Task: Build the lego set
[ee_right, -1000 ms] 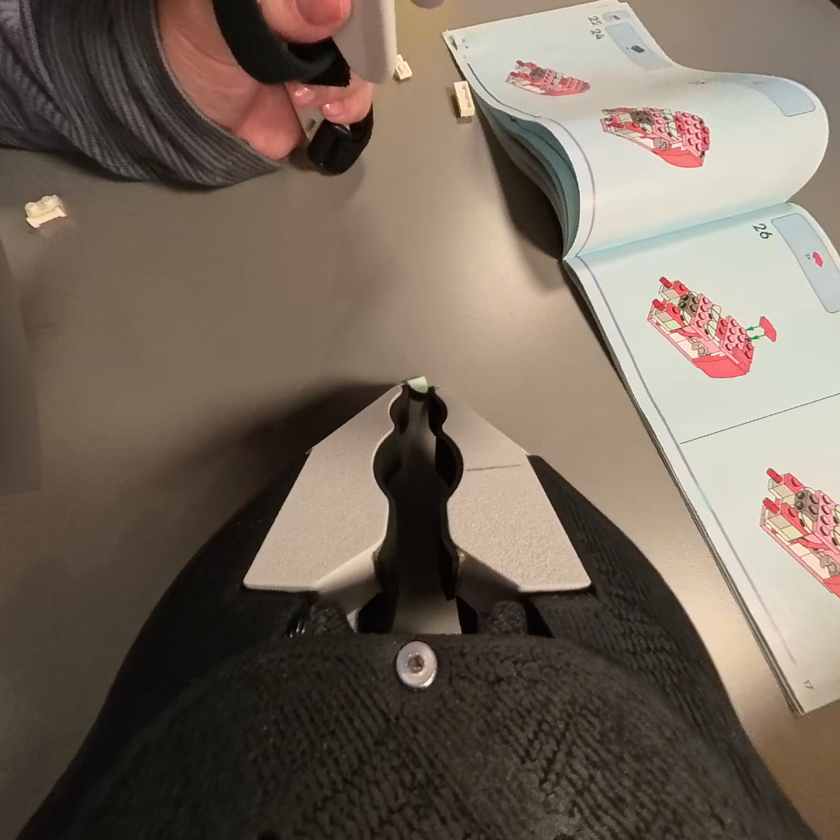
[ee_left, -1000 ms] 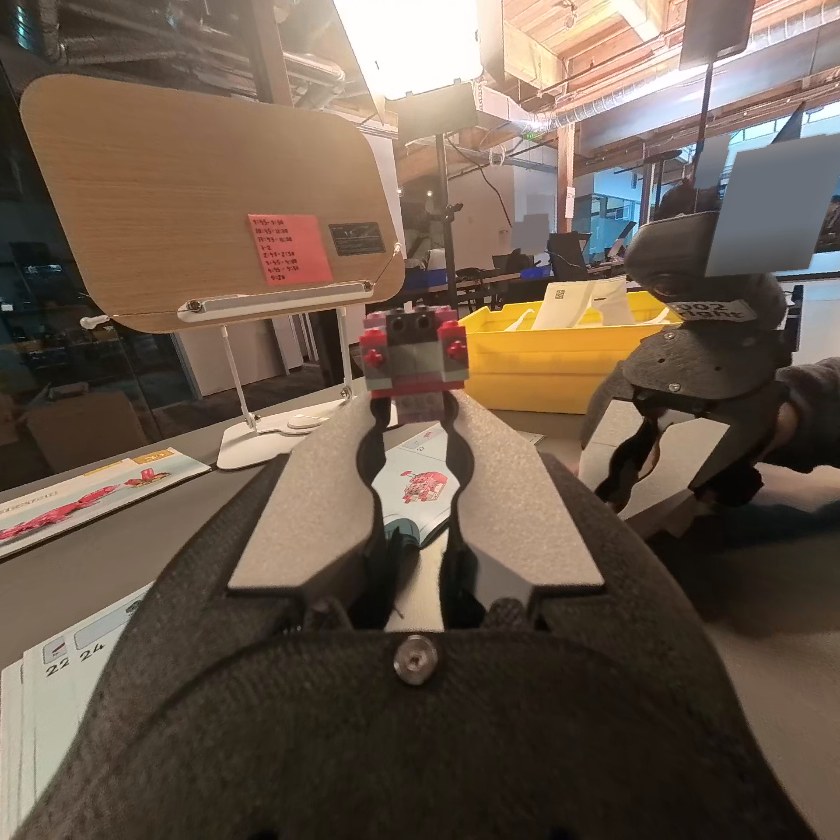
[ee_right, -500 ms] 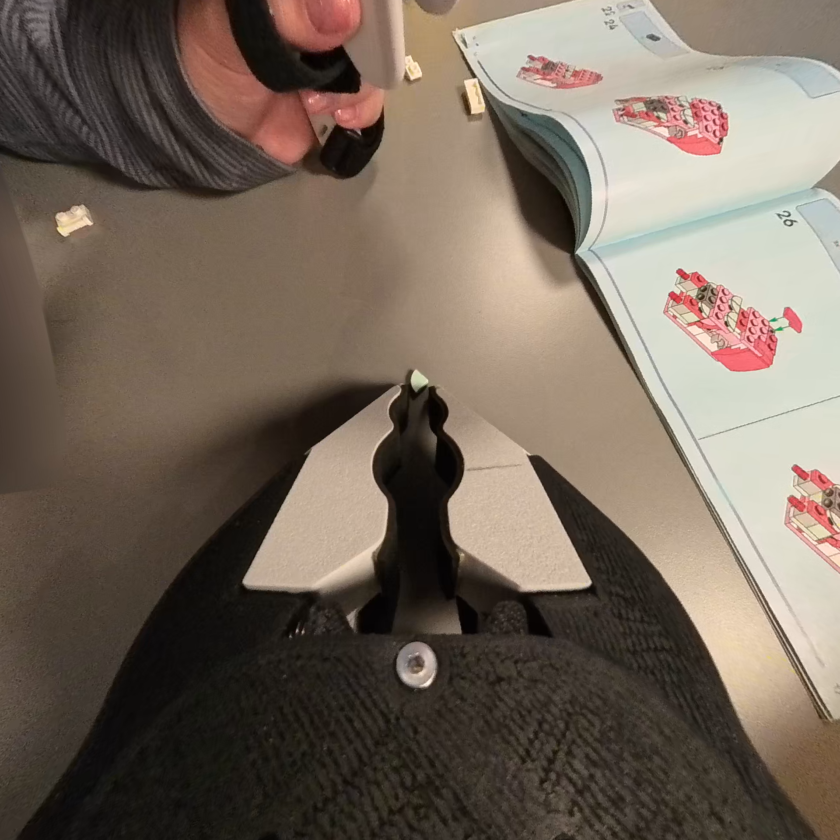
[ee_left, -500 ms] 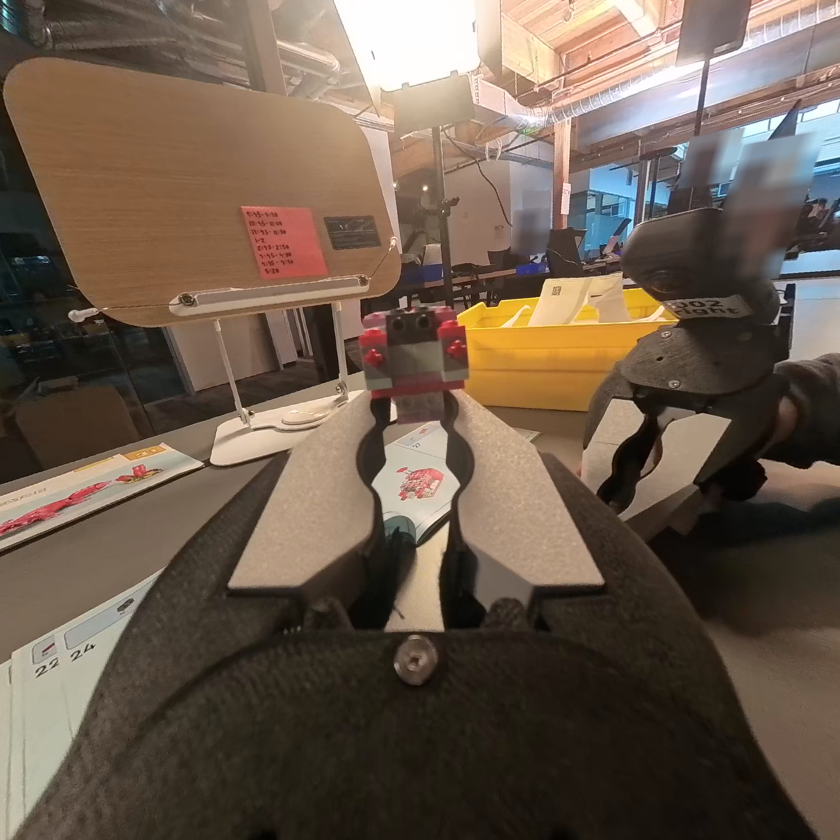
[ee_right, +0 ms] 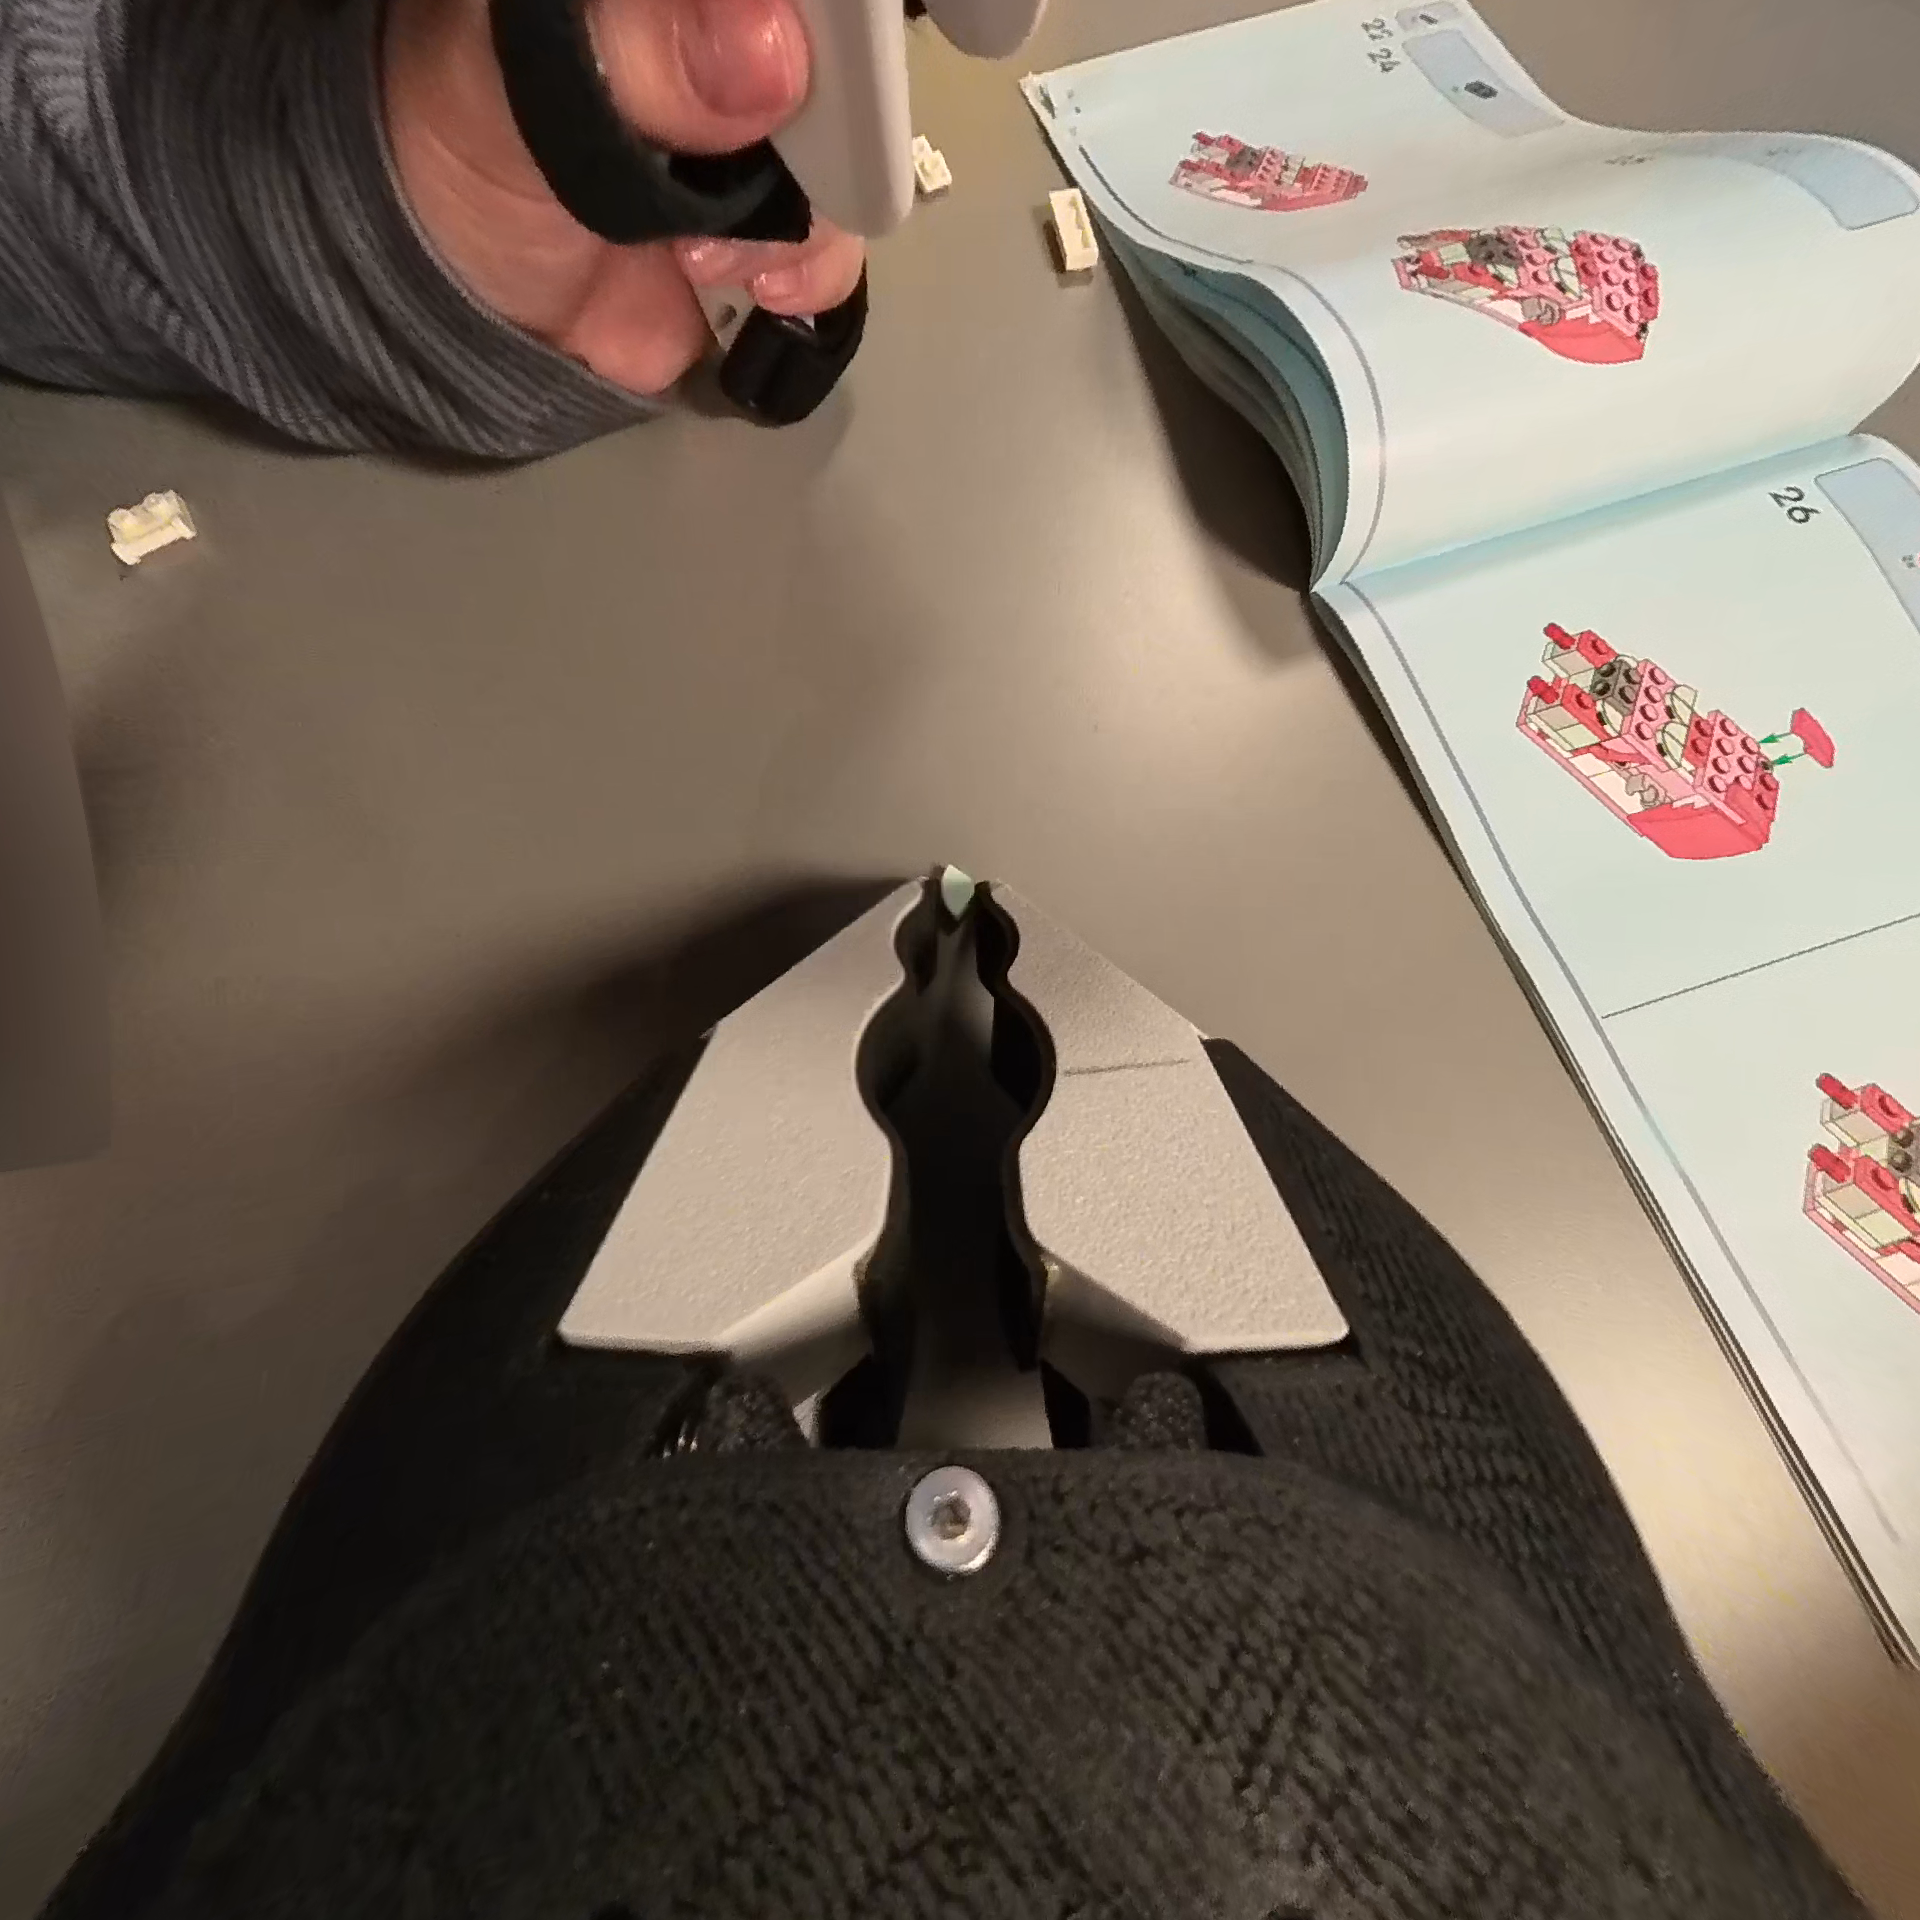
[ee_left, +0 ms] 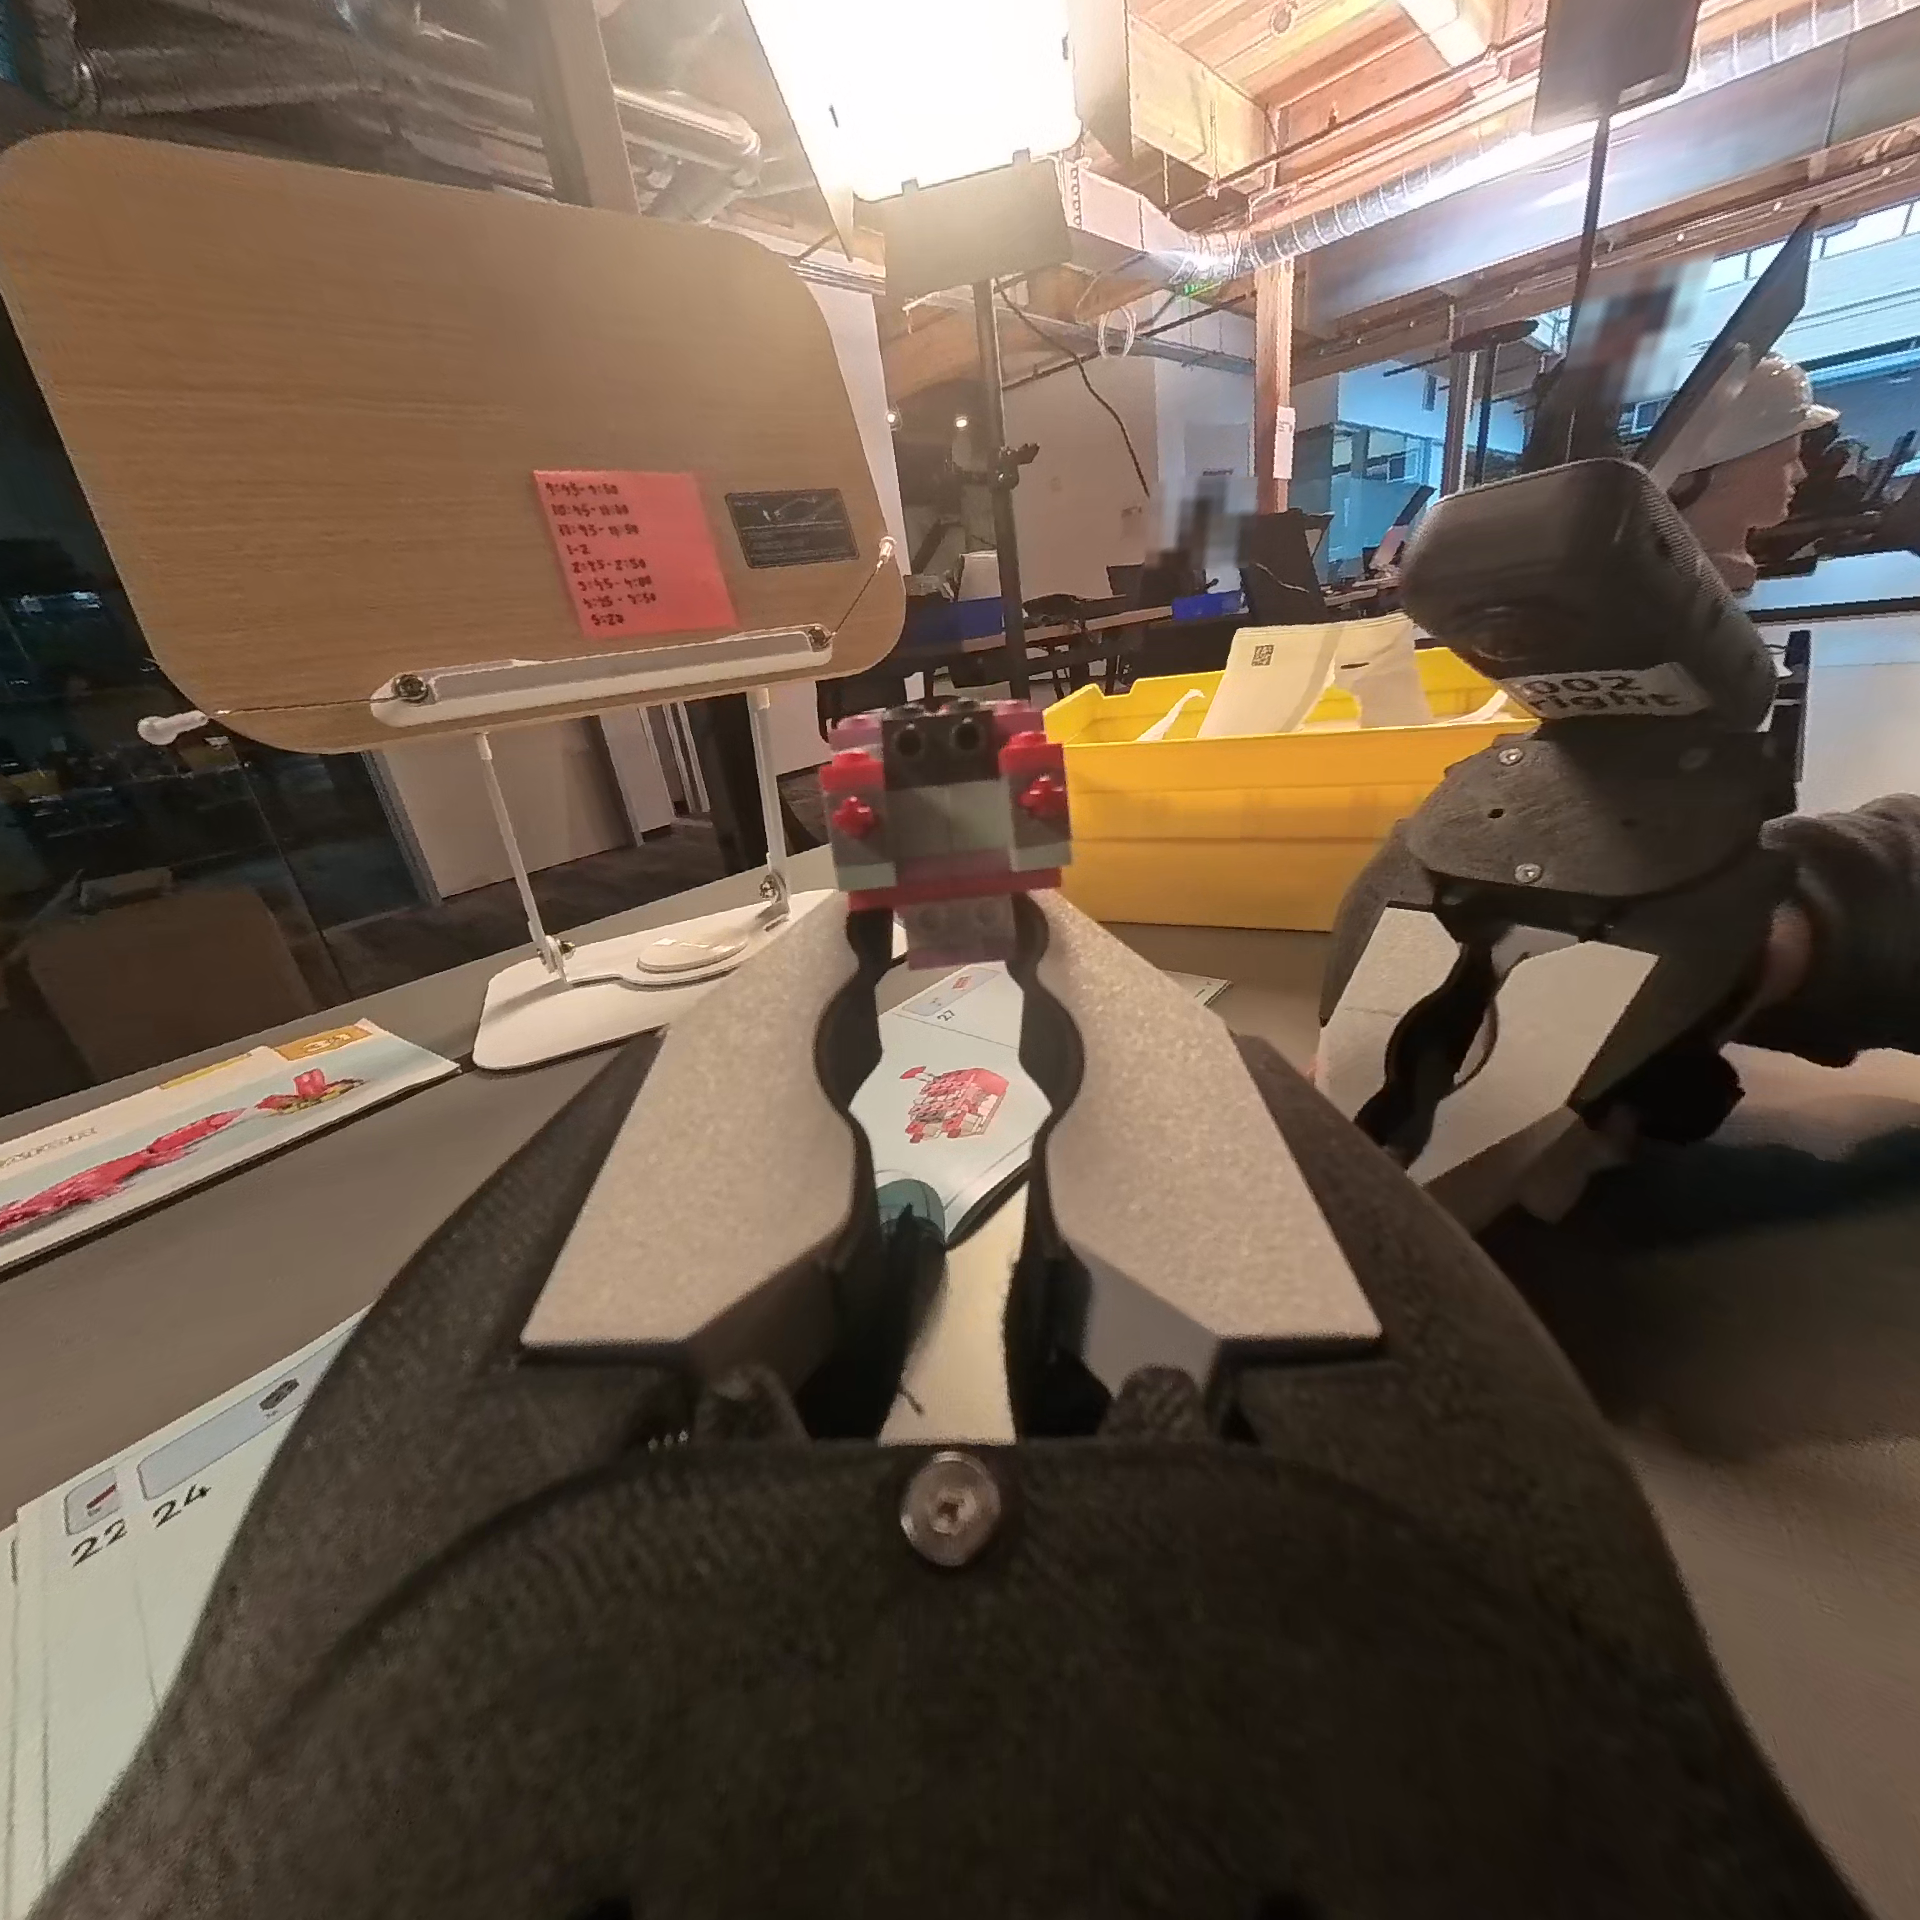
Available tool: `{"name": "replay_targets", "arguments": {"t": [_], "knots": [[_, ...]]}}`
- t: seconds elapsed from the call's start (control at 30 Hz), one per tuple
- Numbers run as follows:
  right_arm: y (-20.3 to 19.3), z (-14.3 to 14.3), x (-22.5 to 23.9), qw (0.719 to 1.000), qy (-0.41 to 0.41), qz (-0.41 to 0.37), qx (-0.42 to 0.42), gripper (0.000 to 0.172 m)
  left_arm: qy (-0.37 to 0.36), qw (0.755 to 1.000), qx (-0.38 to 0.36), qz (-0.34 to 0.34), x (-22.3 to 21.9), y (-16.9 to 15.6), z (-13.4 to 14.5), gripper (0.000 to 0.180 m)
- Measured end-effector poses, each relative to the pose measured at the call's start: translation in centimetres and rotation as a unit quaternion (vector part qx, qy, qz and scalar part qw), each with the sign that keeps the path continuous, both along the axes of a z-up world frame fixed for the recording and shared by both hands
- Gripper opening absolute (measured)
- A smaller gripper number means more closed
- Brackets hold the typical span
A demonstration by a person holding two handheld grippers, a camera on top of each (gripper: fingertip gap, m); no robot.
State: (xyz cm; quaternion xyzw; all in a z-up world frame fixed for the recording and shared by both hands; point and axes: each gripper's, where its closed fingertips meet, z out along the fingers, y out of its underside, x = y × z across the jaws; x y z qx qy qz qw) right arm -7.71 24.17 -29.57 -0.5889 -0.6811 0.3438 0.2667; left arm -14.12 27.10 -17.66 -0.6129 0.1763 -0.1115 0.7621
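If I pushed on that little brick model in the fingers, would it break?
Maybe. The brick model is many small red, grey and black bricks stuck together, so a hard push could pop some off. The left gripper grips only its narrow bottom block, so it might tilt. It looks stiff and probably light.

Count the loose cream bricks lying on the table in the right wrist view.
3. One cream brick lies at far left; two sit near the open booklet's top corner, beside the hand. More may be hidden under the hand.
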Motion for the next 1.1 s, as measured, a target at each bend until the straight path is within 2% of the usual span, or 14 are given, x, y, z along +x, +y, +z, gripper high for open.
{"name": "replay_targets", "arguments": {"t": [0.57, 0.8, 1.1], "knots": [[-0.01, 0.03, 0.06, 1.0, 0.002, 0.0, 0.001, 0.001, 0.001, 1.0, 0.0, -0.002, 0.05, 0.01, -0.03, 0.021], [0.06, 0.0, 0.0, 1.0, 0.001, -0.003, -0.003, 0.013, 0.001, 1.0, -0.001, -0.003, 0.09, 0.03, -0.05, 0.021], [-0.1, -0.08, -0.37, 1.0, 0.001, -0.004, 0.008, 0.009, 0.003, 1.0, -0.002, -0.005, 0.23, 0.04, -0.09, 0.021]]}}
